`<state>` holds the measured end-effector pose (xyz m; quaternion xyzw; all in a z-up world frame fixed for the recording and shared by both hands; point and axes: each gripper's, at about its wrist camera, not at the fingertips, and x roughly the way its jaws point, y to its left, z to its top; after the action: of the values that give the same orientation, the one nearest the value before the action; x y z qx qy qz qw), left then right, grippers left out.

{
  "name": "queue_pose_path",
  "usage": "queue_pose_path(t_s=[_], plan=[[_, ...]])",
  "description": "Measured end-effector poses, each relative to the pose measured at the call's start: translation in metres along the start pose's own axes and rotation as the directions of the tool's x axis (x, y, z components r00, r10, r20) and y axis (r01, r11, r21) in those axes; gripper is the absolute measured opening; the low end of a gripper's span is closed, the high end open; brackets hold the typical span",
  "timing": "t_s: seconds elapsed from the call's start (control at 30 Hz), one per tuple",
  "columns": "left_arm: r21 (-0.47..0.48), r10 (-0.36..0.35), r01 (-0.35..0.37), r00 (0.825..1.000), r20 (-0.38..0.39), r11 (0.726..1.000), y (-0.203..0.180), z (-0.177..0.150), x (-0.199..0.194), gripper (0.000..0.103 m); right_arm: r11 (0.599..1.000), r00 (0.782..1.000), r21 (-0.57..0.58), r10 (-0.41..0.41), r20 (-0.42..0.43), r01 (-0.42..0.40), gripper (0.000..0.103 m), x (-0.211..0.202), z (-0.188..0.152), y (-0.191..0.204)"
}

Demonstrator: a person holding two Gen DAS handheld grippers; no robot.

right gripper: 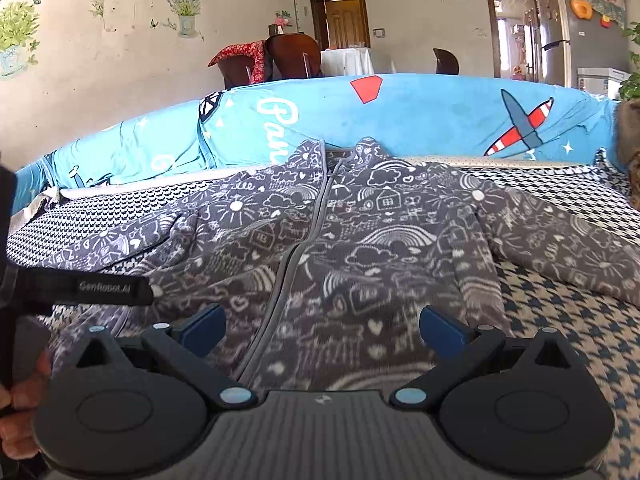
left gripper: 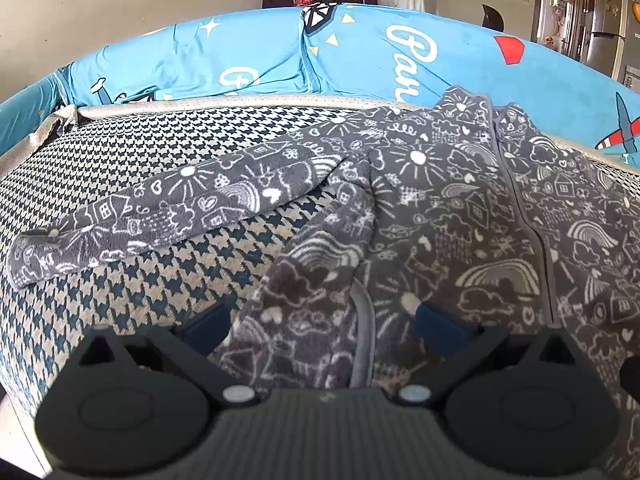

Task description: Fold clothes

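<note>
The left gripper (left gripper: 322,326) has a matte black body with a ribbed grey plate at its centre. To either side of that plate sits a round black housing with a shallow circular recess, each topped by a triangular cut-out. Angled black links run forward from two pale silver-blue pivot pins to the dark blue fingers (left gripper: 438,326).

The right gripper (right gripper: 322,330) is built the same: ribbed grey plate, twin round housings, light blue pins, blue pads (right gripper: 442,328). Far to its left, a black strap (right gripper: 84,288) bears grey "GenRobot.AI" lettering, and below it a person's fingertips (right gripper: 16,436) curl around a black handle.
</note>
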<state>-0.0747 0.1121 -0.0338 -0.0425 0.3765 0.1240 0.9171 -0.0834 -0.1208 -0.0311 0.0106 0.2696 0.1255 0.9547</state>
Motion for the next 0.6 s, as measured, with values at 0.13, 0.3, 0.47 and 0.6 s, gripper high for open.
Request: queue_pose_path(t_s=[0.13,0.3,0.47,0.6], plan=[[0.011,0.018,-0.018,1.0,-0.001,1.0,-0.001,-0.006,0.007,0.103,1.0,1.0,-0.016,-0.001,-0.017,0.001,0.103,0.022,0.004,-0.002],[0.024,0.041,-0.041,0.999,-0.002,0.999,-0.003,-0.013,0.015,0.103,1.0,0.992,0.023,-0.009,-0.128,0.012,0.103,0.048,-0.009,-0.011],[-0.013,0.018,-0.019,1.0,-0.023,1.0,0.004,-0.011,0.018,0.103,0.999,0.992,-0.015,-0.033,-0.125,0.031,0.103,0.044,-0.012,-0.006],[-0.01,0.018,-0.018,1.0,-0.019,1.0,0.005,-0.012,0.017,0.103,0.999,0.991,-0.028,-0.045,-0.125,0.042,0.103,0.039,-0.014,-0.006]])
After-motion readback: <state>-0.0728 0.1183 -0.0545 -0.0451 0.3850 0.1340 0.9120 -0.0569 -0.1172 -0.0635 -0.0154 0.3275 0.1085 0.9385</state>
